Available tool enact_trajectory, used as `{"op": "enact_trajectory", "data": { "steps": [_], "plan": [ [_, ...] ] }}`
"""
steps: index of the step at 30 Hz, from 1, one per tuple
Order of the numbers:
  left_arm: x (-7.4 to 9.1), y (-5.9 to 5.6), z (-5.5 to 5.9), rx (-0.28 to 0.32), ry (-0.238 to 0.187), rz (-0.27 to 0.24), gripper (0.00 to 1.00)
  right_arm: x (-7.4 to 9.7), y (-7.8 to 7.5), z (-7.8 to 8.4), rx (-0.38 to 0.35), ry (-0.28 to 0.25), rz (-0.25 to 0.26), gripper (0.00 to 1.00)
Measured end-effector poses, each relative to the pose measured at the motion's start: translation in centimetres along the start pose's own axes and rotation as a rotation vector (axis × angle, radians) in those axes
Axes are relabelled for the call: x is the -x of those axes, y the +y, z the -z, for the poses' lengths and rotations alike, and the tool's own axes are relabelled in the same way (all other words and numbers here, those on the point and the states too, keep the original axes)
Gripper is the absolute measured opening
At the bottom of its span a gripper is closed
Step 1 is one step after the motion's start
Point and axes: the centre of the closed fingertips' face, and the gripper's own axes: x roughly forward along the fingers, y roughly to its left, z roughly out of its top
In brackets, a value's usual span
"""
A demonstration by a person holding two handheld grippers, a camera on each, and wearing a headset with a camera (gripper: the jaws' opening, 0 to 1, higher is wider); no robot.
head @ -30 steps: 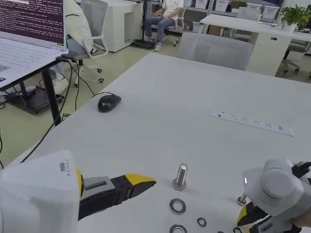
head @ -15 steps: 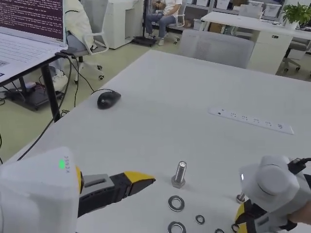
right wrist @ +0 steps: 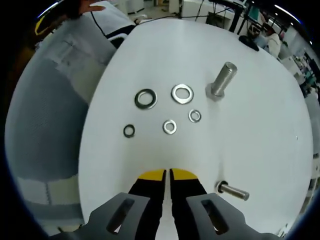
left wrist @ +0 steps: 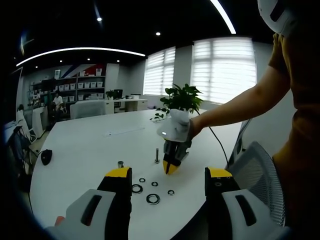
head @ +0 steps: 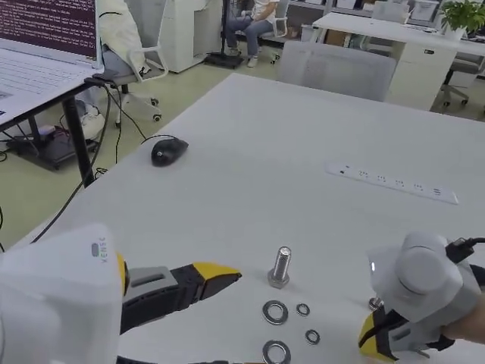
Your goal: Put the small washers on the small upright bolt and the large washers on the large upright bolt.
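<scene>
Washers are lying flat and loose on the white table (head: 303, 152), none of them sitting on a bolt. In my right gripper view the two large washers (right wrist: 182, 93) are lying side by side, the right-hand one just beside the foot of the large bolt (right wrist: 222, 80), which is standing upright on its head. The three small washers (right wrist: 169, 126) are lying in a loose row nearer my jaws, apart from each other.

I am holding my right gripper (right wrist: 166, 175) low over the table with its yellow tips pressed almost together, only a thin slit showing between them and nothing caught in it. The small bolt (right wrist: 232, 191) is standing just to the right of those tips; in the head view the gripper's body is hiding most of it.

I am holding my left gripper (left wrist: 168, 176) off to the side with its jaws spread wide and nothing between them, pointing across the table toward the washers and the right gripper.

Farther back on the table a black mouse (head: 168, 151) and a white power strip (head: 392, 184) are lying well apart from the bolts.
</scene>
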Motion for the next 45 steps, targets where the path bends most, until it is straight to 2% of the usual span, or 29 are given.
{"op": "enact_trajectory", "data": {
  "steps": [2,5,7,18,24,30,36,45],
  "plan": [
    [0.0,0.2,0.1,-0.001,0.004,-0.003,0.58,-0.1,0.2,-0.9,0.021,-0.002,0.005,0.06],
    [0.0,0.2,0.0,-0.005,0.006,-0.002,0.58,-0.4,-0.3,-2.5,0.027,-0.038,0.021,0.10],
    [0.1,0.2,-0.1,-0.005,0.001,-0.003,0.58,-0.9,-0.3,-3.1,0.037,-0.034,0.014,0.11],
    [0.5,0.5,-0.1,0.001,-0.003,-0.019,0.58,-2.1,-0.6,-4.6,0.052,-0.029,-0.004,0.17],
    [0.5,0.6,-0.3,0.000,-0.009,-0.024,0.58,-2.5,-0.5,-4.5,0.065,-0.003,-0.013,0.19],
    [0.5,0.6,-0.4,0.000,-0.012,-0.025,0.58,-2.4,-0.3,-4.6,0.065,-0.006,-0.019,0.19],
    [0.5,0.5,-0.2,0.001,-0.008,-0.024,0.58,-2.5,-0.2,-4.6,0.091,0.000,-0.015,0.14],
    [0.6,0.4,-0.3,-0.001,-0.009,-0.026,0.58,-2.4,-0.2,-4.5,0.080,-0.003,-0.004,0.12]
  ]
}}
